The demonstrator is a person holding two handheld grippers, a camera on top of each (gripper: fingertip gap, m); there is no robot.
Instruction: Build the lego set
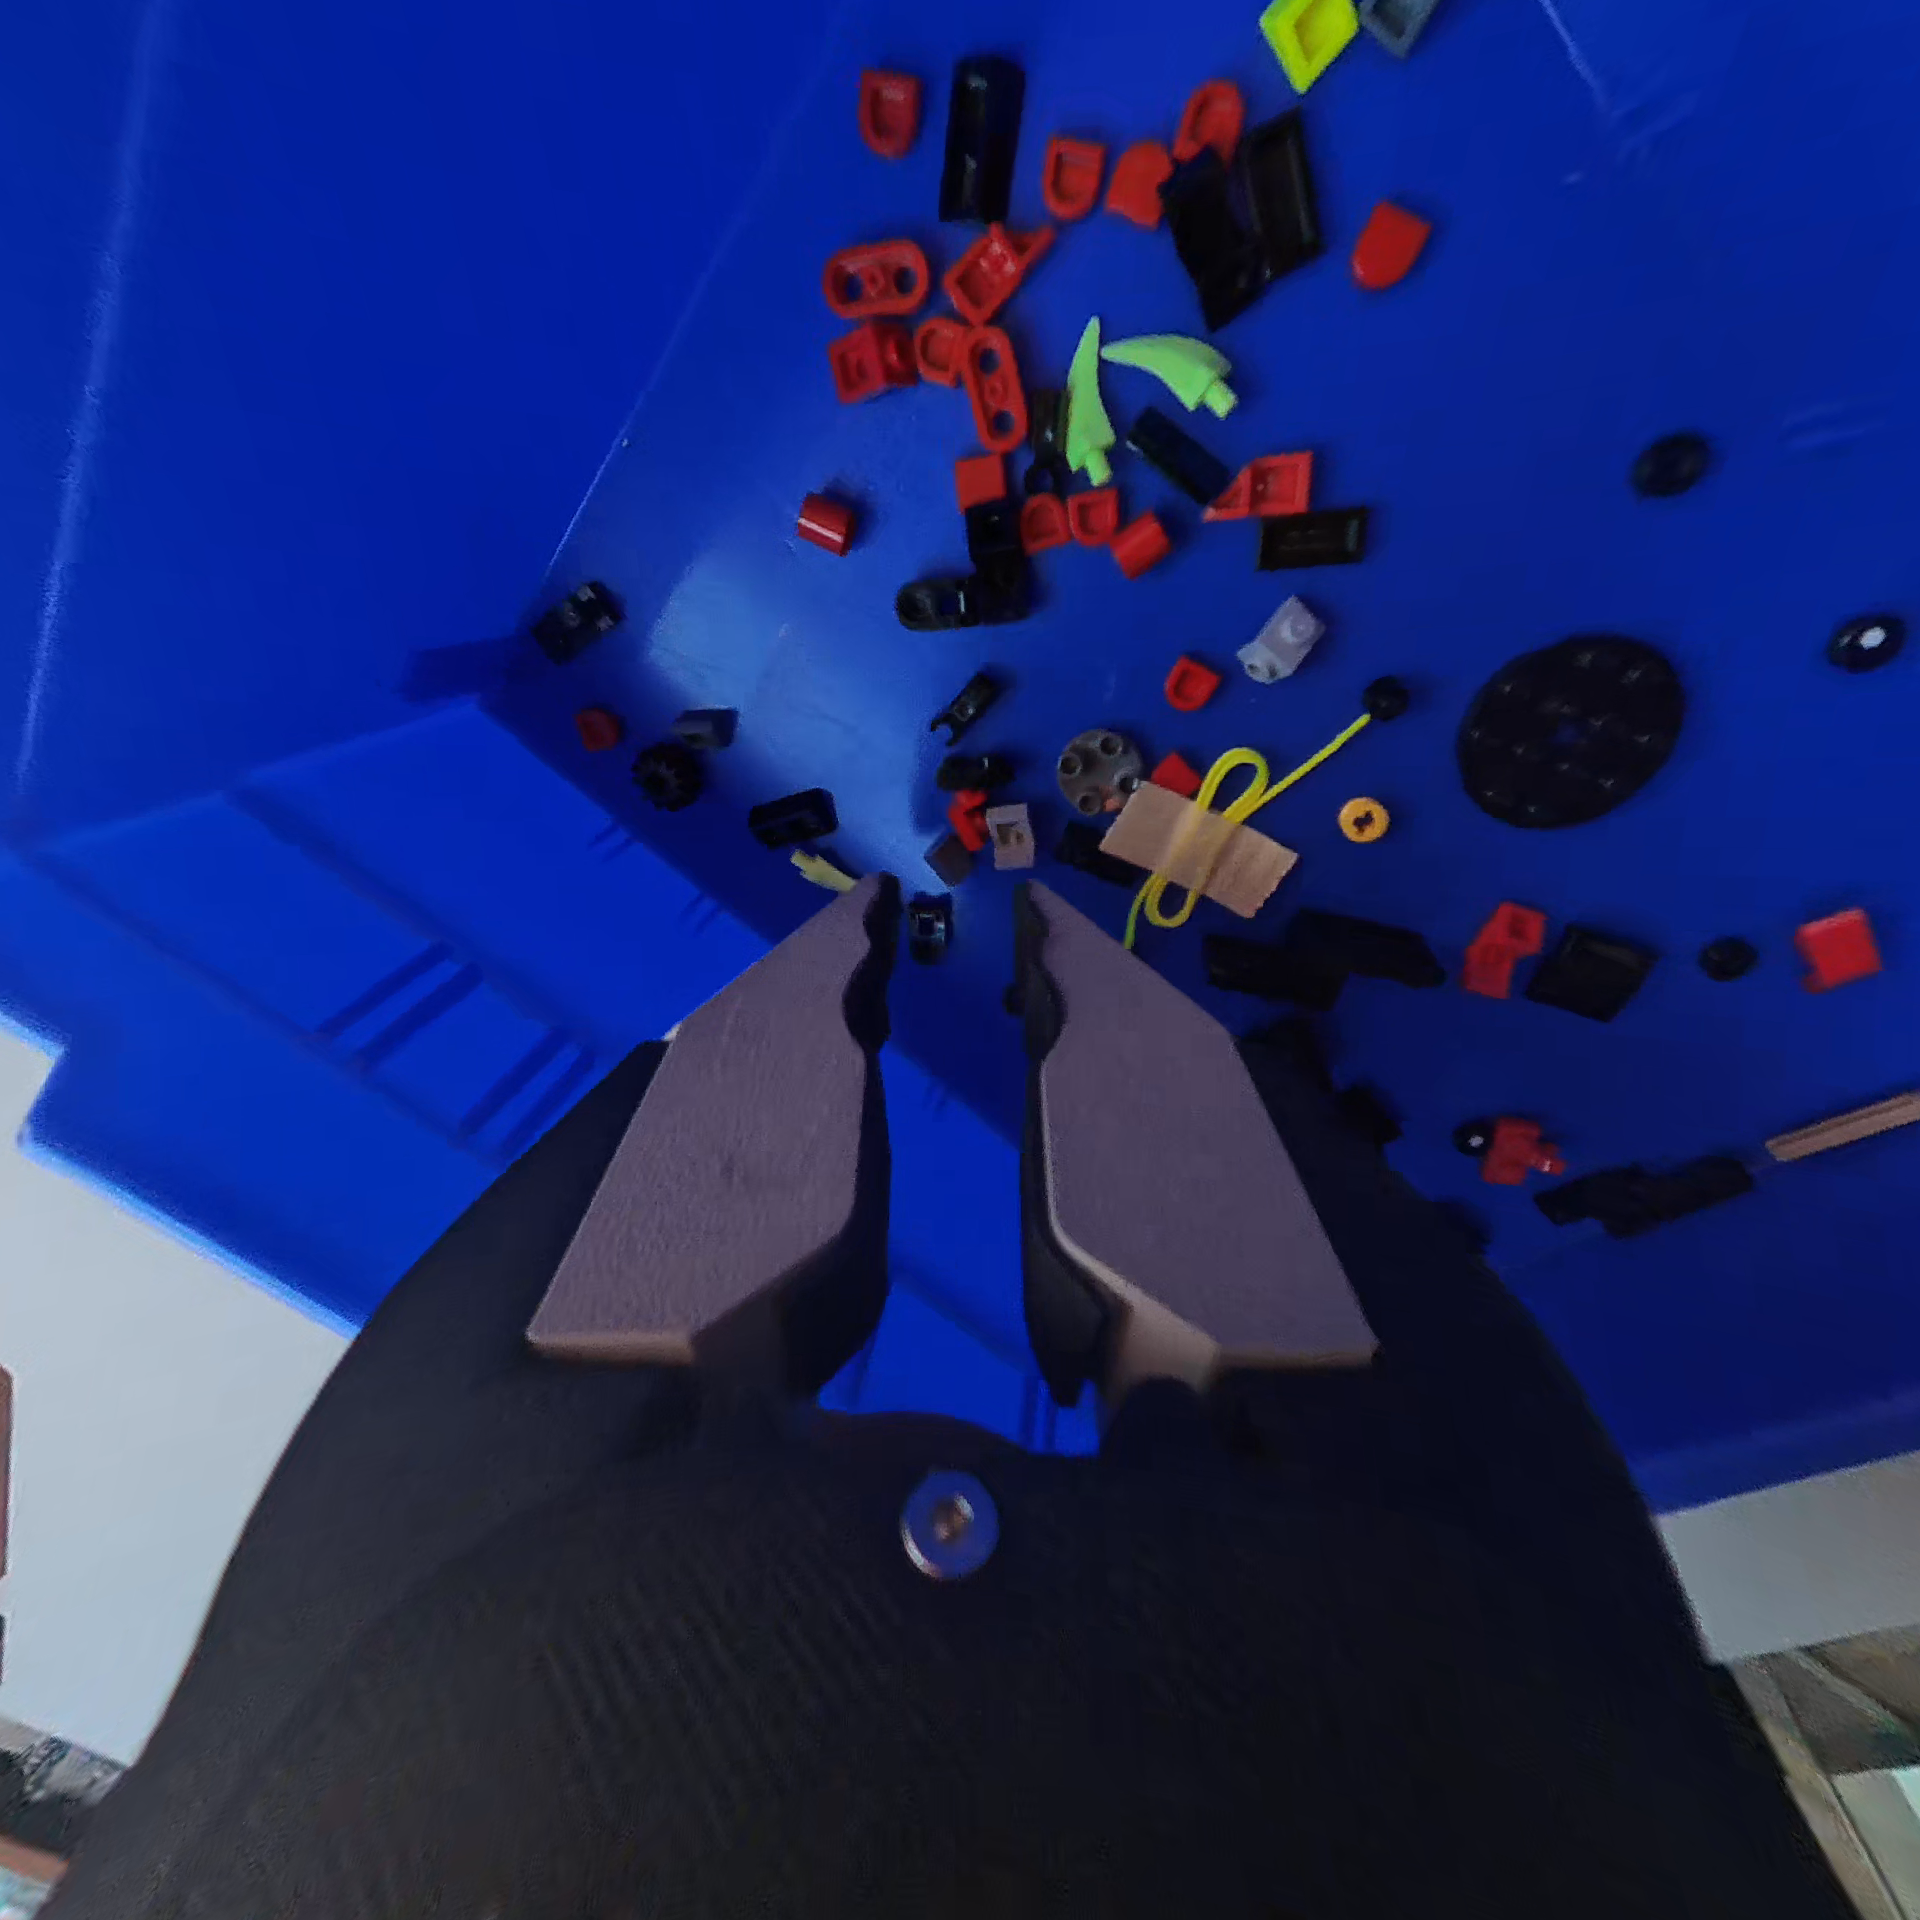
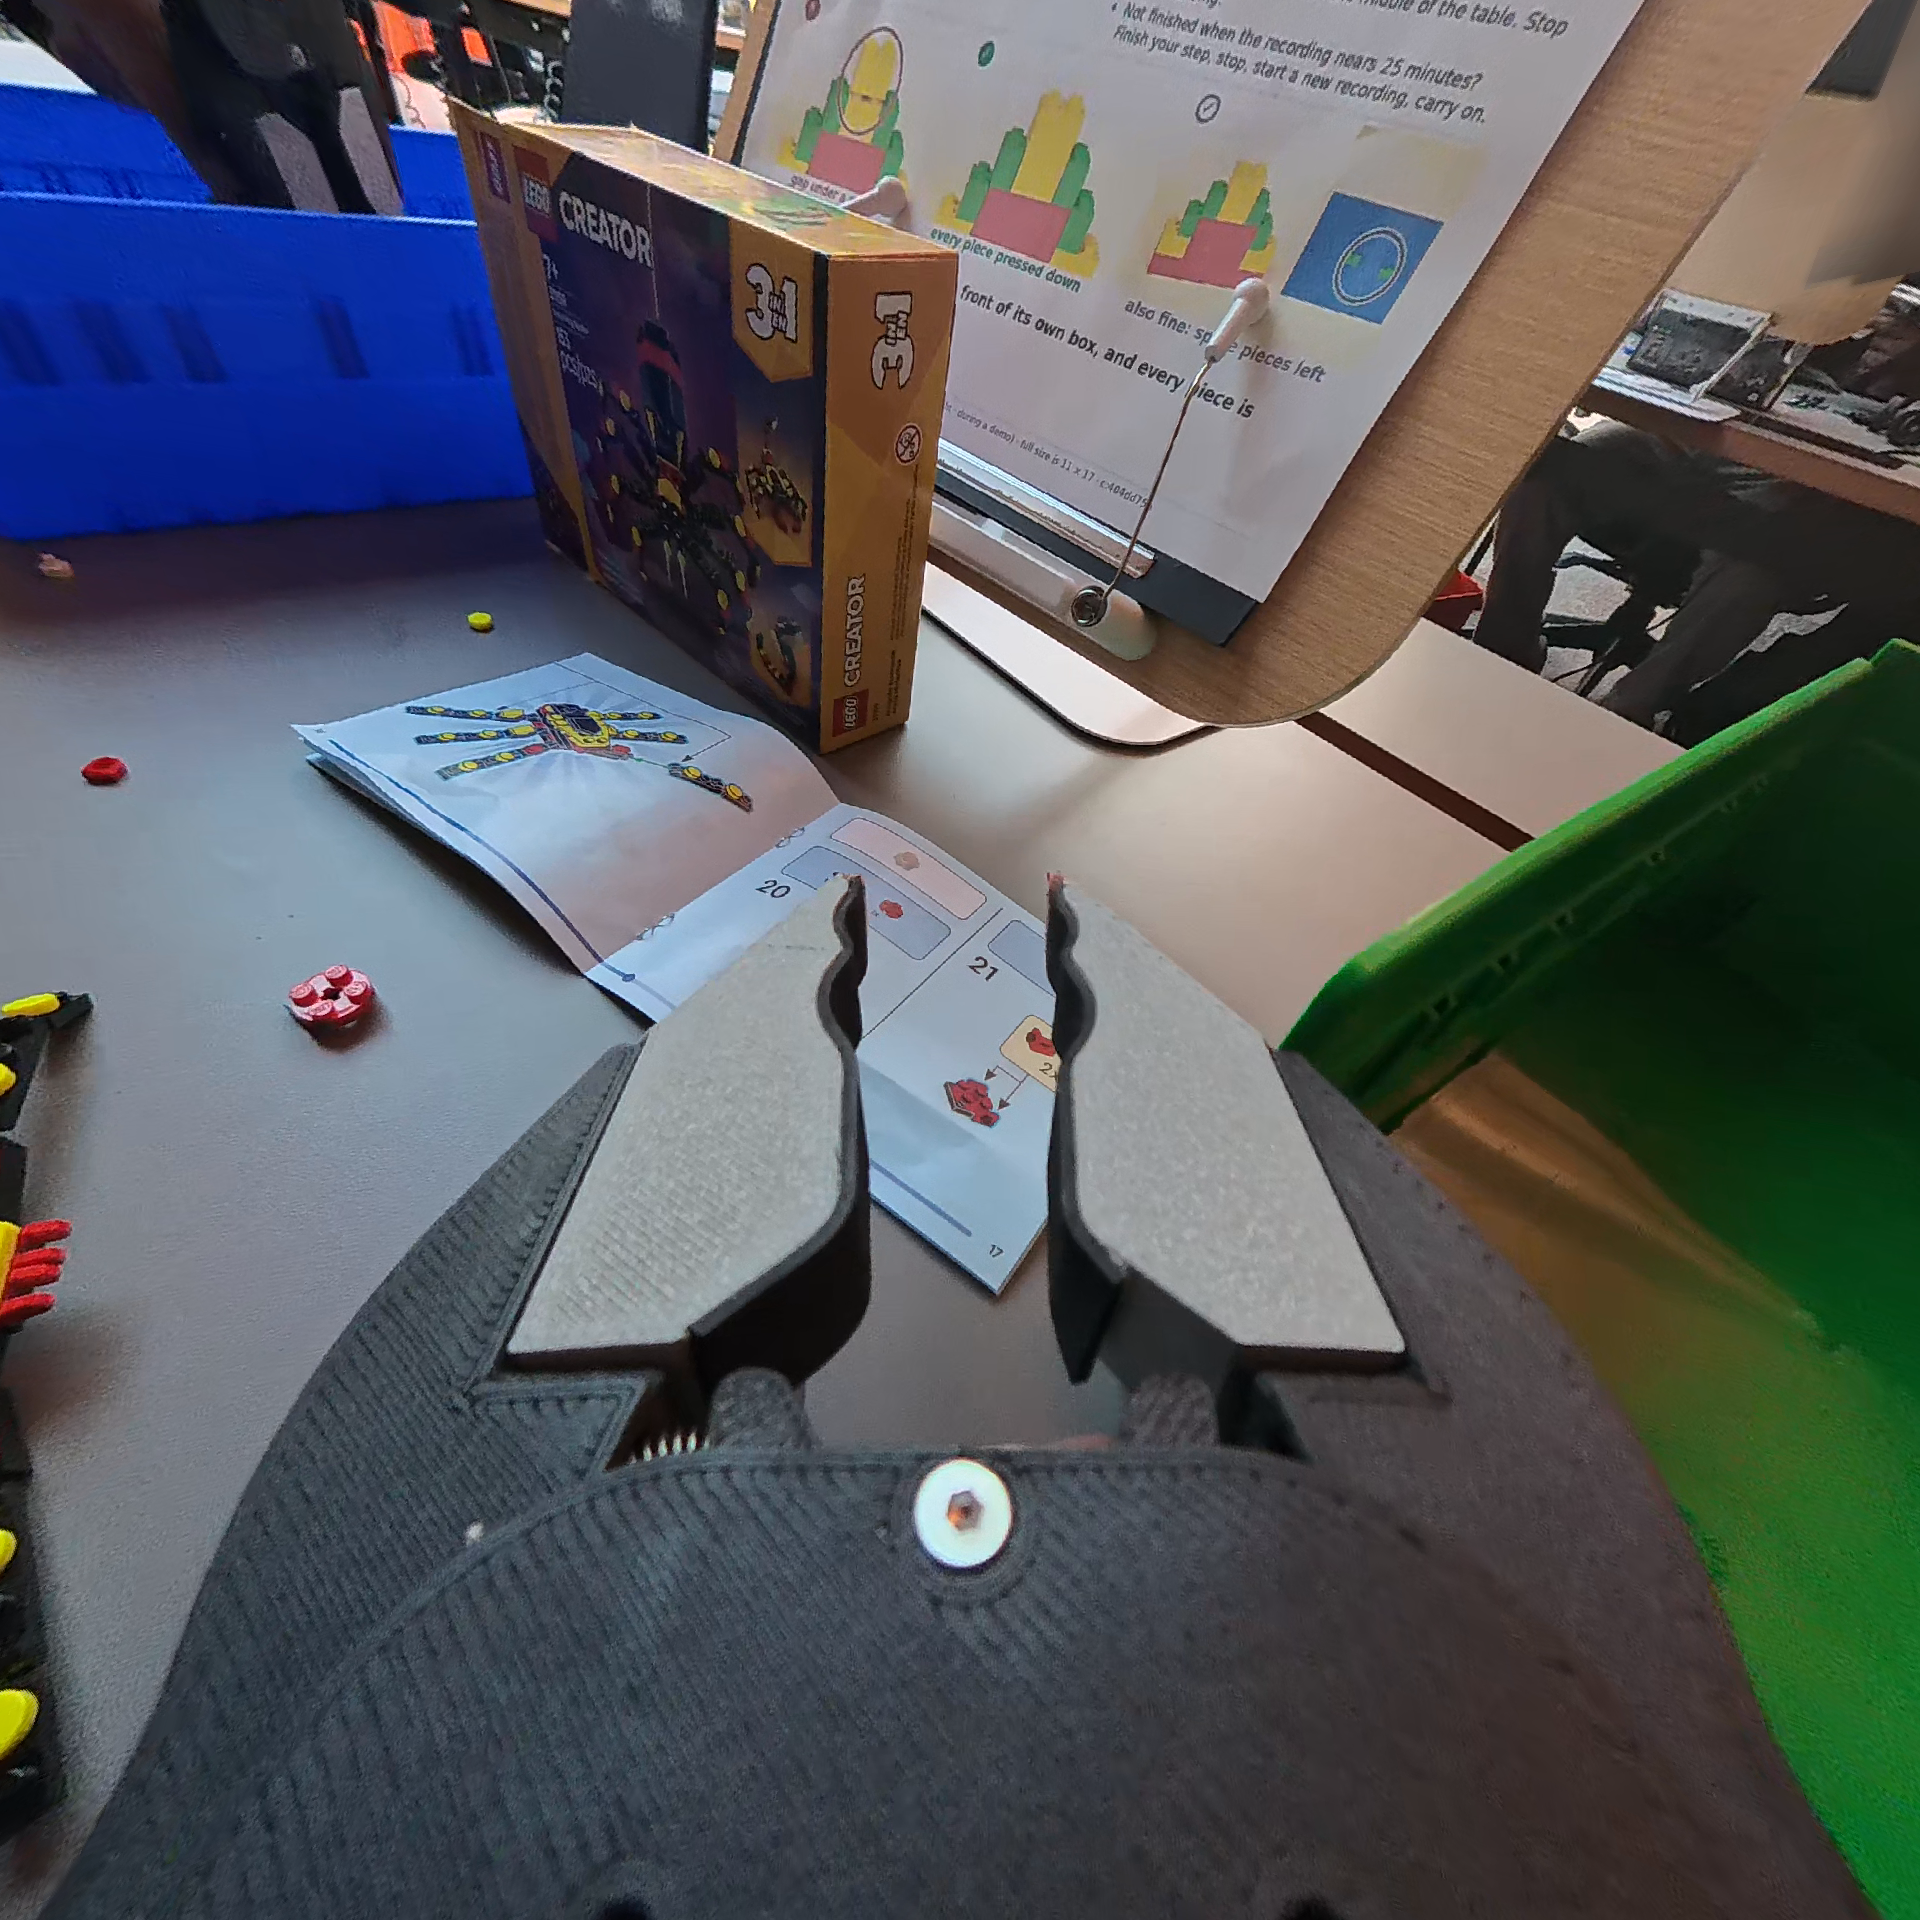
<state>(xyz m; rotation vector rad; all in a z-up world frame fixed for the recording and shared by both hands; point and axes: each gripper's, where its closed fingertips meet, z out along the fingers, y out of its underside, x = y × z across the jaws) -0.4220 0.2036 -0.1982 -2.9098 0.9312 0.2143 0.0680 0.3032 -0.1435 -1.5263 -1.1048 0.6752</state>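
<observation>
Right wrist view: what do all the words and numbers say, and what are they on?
I don't read writing out, but here is where it stands:
Set box: brand words and numbers on its front and side.
Instruction booklet: step numbers and a page number.
Sheet on the wooden stand: printed lines and picture captions; the bottom line is too small to read.
Left wrist view, blue bin: no writing.

Loose red, black and lime lego pieces (image 1: pixel 1081 416) lie scattered in blue bin (image 1: pixel 312 520).
</observation>
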